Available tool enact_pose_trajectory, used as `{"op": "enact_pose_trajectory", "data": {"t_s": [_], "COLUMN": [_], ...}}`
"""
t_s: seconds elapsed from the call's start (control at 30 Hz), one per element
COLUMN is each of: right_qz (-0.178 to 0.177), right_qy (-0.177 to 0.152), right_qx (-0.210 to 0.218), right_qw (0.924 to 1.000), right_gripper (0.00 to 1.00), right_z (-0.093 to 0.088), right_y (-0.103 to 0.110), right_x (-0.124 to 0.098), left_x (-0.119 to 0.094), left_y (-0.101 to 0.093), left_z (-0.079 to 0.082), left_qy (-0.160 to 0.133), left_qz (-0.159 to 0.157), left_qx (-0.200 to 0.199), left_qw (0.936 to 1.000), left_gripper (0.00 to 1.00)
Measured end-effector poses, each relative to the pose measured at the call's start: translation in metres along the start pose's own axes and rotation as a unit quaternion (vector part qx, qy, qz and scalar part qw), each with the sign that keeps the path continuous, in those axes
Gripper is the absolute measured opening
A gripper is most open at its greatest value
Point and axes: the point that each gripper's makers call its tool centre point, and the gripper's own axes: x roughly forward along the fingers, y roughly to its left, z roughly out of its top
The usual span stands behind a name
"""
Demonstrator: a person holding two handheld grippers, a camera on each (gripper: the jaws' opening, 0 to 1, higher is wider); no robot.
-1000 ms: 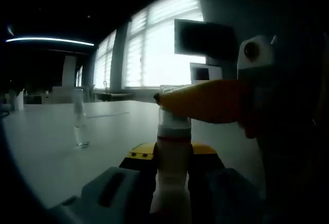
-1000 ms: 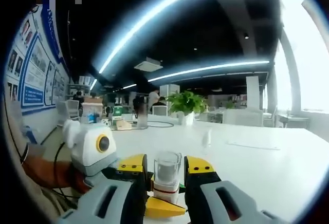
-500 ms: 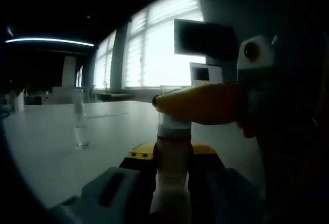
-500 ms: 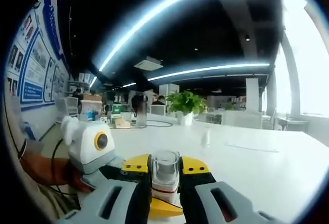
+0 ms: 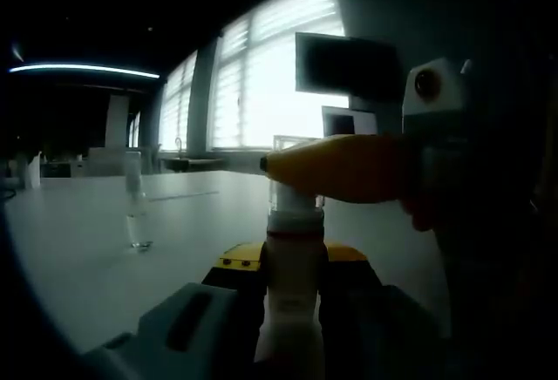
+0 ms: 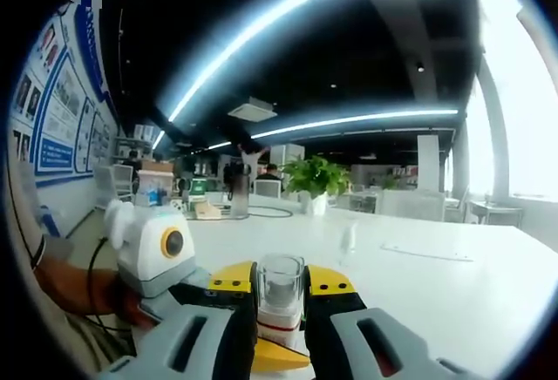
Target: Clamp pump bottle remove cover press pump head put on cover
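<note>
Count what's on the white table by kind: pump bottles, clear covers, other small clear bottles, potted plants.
Pump bottle: 1
Clear cover, on the pump bottle's top: 1
Small clear bottle: 1
Potted plant: 1
Total: 4

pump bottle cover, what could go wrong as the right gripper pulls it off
1. The right gripper pinches the clear cover near its base; the smooth plastic might slip from the fingers.
2. The left gripper clamps the pump bottle low on its body, so a skewed pull could tilt it.
</note>
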Motion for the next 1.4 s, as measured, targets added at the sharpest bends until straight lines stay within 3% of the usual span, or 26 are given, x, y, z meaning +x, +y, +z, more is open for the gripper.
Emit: {"op": "enact_pose_trajectory", "data": {"t_s": [0.73, 1.4], "right_qz": [-0.001, -0.038], "right_qy": [-0.036, -0.042], "right_qx": [0.019, 0.017], "right_qw": [0.9992, 0.9982], "right_gripper": [0.16, 0.16], "right_z": [0.02, 0.023], "right_y": [-0.005, -0.037], "right_x": [-0.006, -0.023], "left_x": [0.0, 0.0], "left_y": [0.0, 0.0], "left_z": [0.0, 0.0], "left_qy": [0.0, -0.001], "left_qz": [-0.001, -0.001], "left_qx": [0.0, 0.0], "left_qw": [1.0, 1.0], "left_gripper": [0.14, 0.14]}}
